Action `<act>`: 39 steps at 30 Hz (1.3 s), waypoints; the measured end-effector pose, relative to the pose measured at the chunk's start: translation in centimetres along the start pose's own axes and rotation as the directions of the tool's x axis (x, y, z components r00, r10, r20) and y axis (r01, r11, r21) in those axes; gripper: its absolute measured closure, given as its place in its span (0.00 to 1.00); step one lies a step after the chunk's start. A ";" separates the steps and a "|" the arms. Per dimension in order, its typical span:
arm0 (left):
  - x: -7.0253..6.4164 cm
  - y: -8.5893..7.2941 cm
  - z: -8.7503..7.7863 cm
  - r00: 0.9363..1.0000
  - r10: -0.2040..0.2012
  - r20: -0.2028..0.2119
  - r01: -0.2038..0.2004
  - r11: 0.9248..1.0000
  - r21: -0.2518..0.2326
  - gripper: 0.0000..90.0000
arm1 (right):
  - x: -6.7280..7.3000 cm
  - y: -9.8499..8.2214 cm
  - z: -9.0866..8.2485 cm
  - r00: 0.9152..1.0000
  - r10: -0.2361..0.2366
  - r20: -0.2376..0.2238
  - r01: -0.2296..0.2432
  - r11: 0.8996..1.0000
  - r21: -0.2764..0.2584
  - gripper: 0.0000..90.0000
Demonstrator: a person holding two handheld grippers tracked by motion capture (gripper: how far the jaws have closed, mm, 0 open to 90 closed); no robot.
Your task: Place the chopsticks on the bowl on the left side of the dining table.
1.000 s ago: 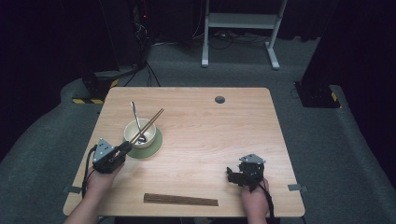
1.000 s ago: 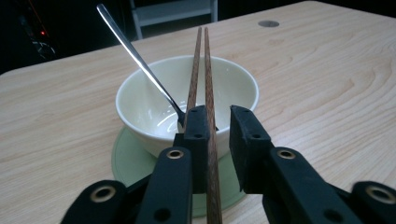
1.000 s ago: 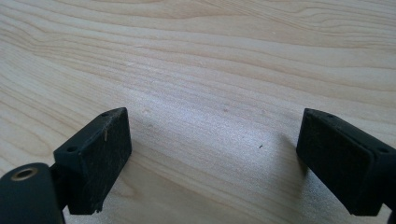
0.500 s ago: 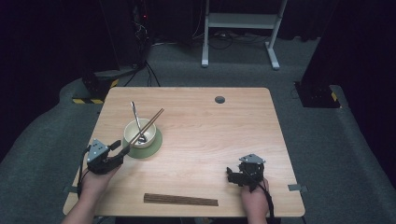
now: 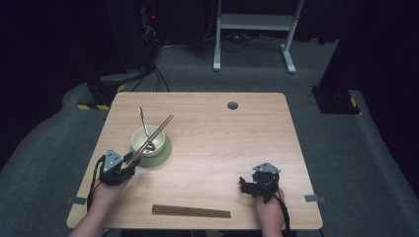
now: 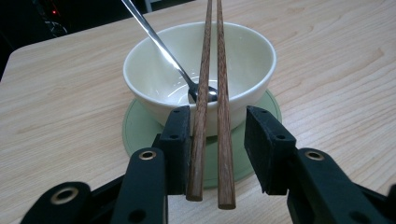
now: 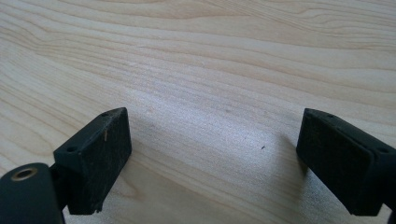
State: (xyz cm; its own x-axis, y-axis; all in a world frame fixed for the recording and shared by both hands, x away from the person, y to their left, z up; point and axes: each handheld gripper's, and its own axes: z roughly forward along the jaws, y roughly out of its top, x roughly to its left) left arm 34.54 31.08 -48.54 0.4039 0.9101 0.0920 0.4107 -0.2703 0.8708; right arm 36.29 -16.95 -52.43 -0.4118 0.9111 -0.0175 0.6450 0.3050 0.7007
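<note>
Since the previous frame, left claw [image 6: 217, 140] has advanced to the near ends of the two brown wooden chopsticks [image 6: 211, 93]; its jaws stand apart, straddling both sticks, gripping nothing. Chopsticks lean across the cream ceramic bowl [image 6: 154, 70], which holds a metal spoon [image 6: 159, 37] and sits on a round green coaster [image 6: 140, 135]. Right claw [image 7: 212, 163] rests wide open, empty, on the light wooden worktop [image 5: 237, 143].

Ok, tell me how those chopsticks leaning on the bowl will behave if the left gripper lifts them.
The chopsticks look like stiff wood, so they likely won't bend. They are thin and probably light. They lie loose, side by side between the open jaws of the left hand-held gripper, so they may roll or cross when squeezed. Their far ends rest on the bowl rim, so lifting could nudge the spoon.
</note>
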 end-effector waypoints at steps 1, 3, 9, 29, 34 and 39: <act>-0.1 0.0 0.0 1.000 0.001 -0.002 -0.001 1.000 -0.002 0.68 | 0.0 0.0 0.0 1.000 0.000 0.000 0.000 1.000 0.000 0.11; 0.0 0.0 0.1 1.000 0.004 -0.003 -0.004 1.000 0.001 0.69 | 0.0 0.0 0.0 1.000 0.000 0.000 0.000 1.000 0.000 0.11; -0.2 0.0 0.4 1.000 0.008 -0.012 -0.008 1.000 0.008 0.74 | 0.0 0.0 0.0 1.000 0.000 0.000 0.000 1.000 0.000 0.11; -0.3 0.0 0.4 1.000 0.014 0.017 -0.014 1.000 0.003 0.85 | 0.0 0.0 0.0 1.000 0.000 0.000 0.000 1.000 0.000 0.11; -0.7 0.0 0.2 0.999 0.030 0.042 -0.031 1.000 0.004 0.85 | 0.0 0.0 0.0 1.000 0.000 0.000 0.000 1.000 0.000 0.11; -0.6 0.0 0.2 0.999 0.020 0.051 -0.021 1.000 0.004 0.85 | 0.0 0.0 0.0 1.000 -0.001 -0.007 0.001 1.000 0.002 0.11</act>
State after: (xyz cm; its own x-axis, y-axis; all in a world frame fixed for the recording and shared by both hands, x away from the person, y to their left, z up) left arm 34.52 30.48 -48.68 0.4531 0.8874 0.0852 0.4058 -0.2904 0.8666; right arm 36.33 -16.94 -52.41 -0.4169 0.9088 -0.0135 0.6459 0.3067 0.6991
